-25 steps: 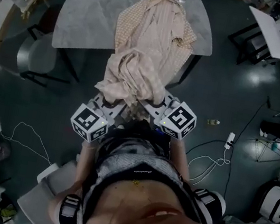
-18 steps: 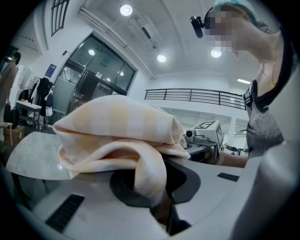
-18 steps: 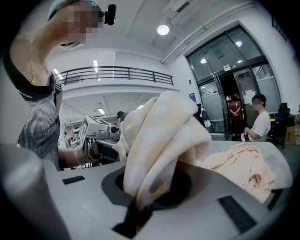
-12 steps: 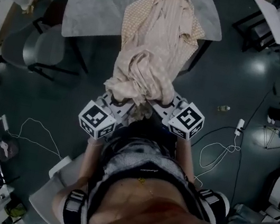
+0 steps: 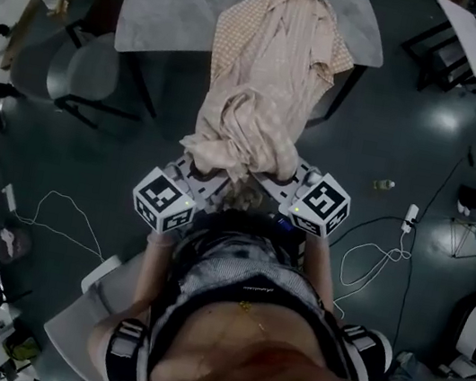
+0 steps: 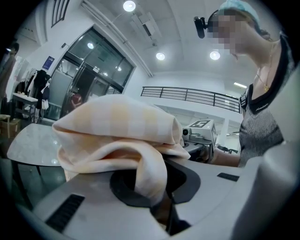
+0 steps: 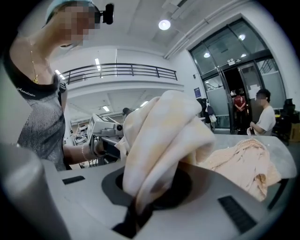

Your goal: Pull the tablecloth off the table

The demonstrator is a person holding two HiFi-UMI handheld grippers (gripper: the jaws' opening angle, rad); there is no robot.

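Observation:
A peach checked tablecloth (image 5: 268,72) lies bunched in a strip across the grey marble table (image 5: 171,0) and hangs over its near edge. The cloth's near end is gathered at both grippers, in front of the person's body. My left gripper (image 5: 200,171) is shut on a fold of the tablecloth (image 6: 117,126), which wedges down into the jaws (image 6: 161,211). My right gripper (image 5: 281,179) is likewise shut on a thick wad of the tablecloth (image 7: 164,136), pinched at the jaw slit (image 7: 136,211). The fabric hides the fingertips in the head view.
A grey chair (image 5: 84,80) stands at the table's left. Cables (image 5: 61,209), a power strip (image 5: 410,215) and a small bottle (image 5: 385,185) lie on the dark floor. Another table (image 5: 470,39) stands at the top right. People (image 7: 265,117) stand beyond the marble table.
Both grippers have drawn back from the table together, still holding the cloth. The cloth has slid toward the near edge, and more of it hangs off.

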